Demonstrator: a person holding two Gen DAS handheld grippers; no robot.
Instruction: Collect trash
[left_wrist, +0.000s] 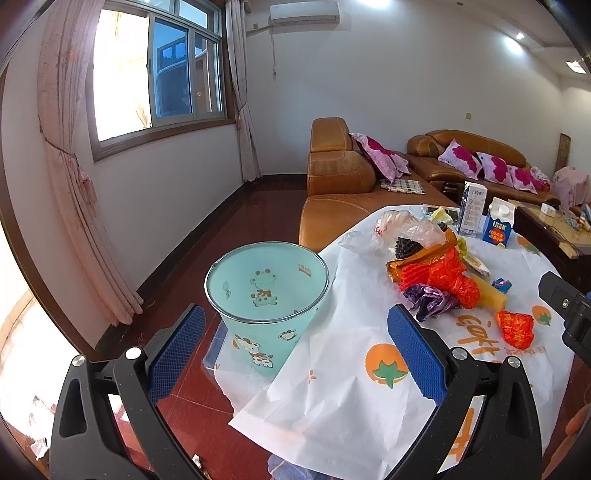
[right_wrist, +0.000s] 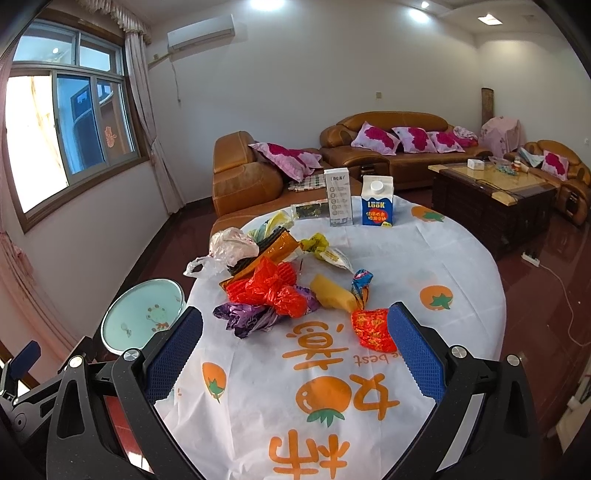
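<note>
Nothing has been picked up yet, by the look of it: the job seems to be at its start, with the choosing of a first piece in hand. The left gripper (left_wrist: 295, 347) hangs wide open and empty, low in its own view, with the mint-green bin (left_wrist: 266, 280) straight ahead between its fingers, standing on the floor just beside the table's edge. The right gripper (right_wrist: 295, 349) is likewise spread wide and holds nothing; its right blue pad (right_wrist: 415, 354) sits just beside, perhaps touching, the orange-red foil wrapper (right_wrist: 371, 328) at lower centre of the right view. The rest of the trash pile (right_wrist: 273, 273) lies in the middle of that frame on the white tablecloth (right_wrist: 424, 258): red mesh, a purple wrapper, a yellow block, clear plastic bags. Two upright cartons (right_wrist: 376, 201) stand well behind. I would judge the foil wrapper the natural first catch, calling for a small shift right and a downward close, then a carry left across to the bin. The near stretch of cloth is bare, giving free room; the cloth hangs loose over the table rim by the bin, so a low carry could snag it.
</note>
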